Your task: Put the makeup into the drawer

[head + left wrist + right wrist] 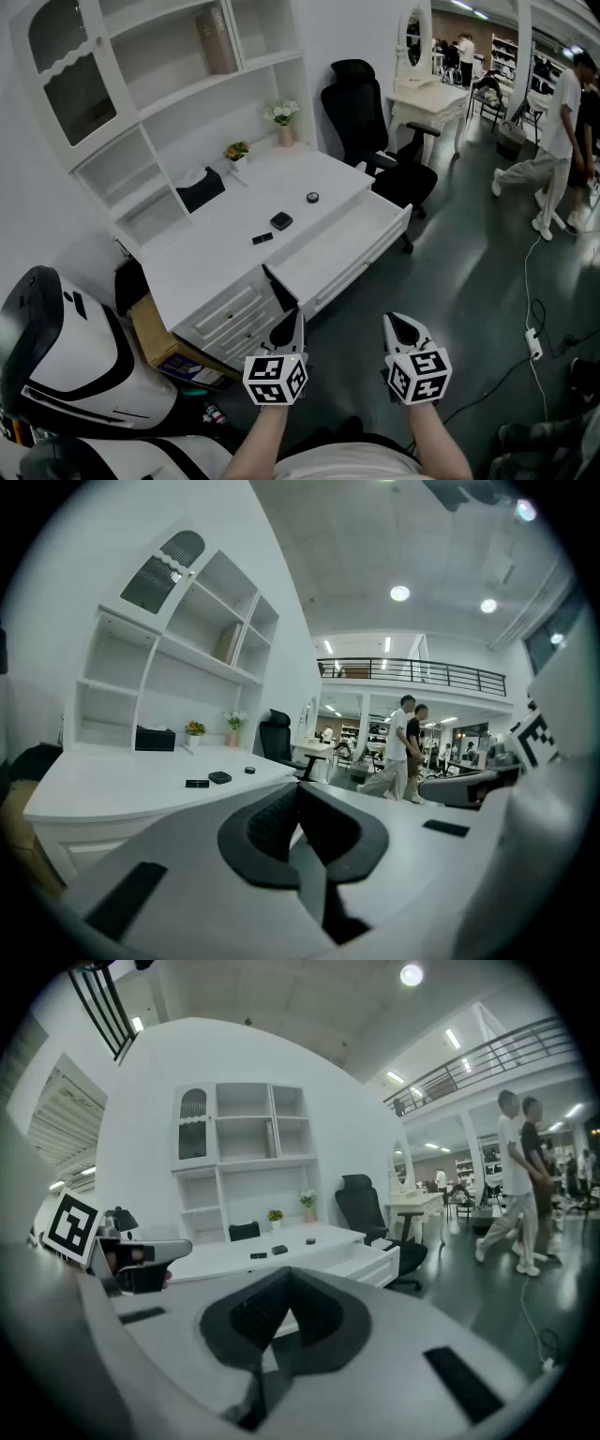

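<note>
Three black makeup items lie on the white desk (206,253): a flat stick (262,238), a square compact (281,221) and a small round pot (312,198). The desk's drawer (349,251) stands pulled out, and nothing shows inside it. Both grippers hover low in front of the desk, well short of it. My left gripper (289,324) is shut and holds nothing, and so is my right gripper (401,325). The left gripper view shows the stick (197,783), compact (220,777) and pot (249,770) far beyond its jaws. In the right gripper view the drawer (364,1262) lies ahead.
A black office chair (375,141) stands to the right of the desk. A tissue box (200,190) and two flower pots (236,150) sit at the desk's back under white shelves. A white-and-black machine (56,356) and a cardboard box (155,333) are left. People (562,131) walk at far right.
</note>
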Available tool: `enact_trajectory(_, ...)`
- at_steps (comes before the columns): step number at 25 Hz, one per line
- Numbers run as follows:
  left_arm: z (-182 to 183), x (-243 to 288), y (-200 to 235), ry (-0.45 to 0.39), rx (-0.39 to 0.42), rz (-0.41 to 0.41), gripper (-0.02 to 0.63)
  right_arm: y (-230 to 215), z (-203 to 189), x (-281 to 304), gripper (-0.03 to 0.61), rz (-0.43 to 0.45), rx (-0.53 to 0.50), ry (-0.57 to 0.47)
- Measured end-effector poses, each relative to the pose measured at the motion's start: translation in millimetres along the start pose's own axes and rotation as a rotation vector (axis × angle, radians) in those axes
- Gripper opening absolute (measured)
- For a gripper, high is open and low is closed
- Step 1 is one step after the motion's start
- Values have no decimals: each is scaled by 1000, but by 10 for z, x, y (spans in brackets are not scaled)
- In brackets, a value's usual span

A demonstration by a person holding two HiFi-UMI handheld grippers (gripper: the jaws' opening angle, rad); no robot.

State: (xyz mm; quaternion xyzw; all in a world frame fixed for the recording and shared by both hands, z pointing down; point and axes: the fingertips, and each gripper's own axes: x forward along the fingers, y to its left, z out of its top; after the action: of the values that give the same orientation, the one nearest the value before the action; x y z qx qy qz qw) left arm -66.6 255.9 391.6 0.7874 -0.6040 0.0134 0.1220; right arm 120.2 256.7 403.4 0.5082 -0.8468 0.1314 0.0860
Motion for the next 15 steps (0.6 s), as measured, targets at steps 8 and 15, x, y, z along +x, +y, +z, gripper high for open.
enact_trajectory(8,-52,37,-36,3,7,4,-2,-59,-68,-32,2,29,13,1)
enact_trajectory(15,-78,48,-5,13,11,54,46,-127,-88,-32,2,54,25,-3)
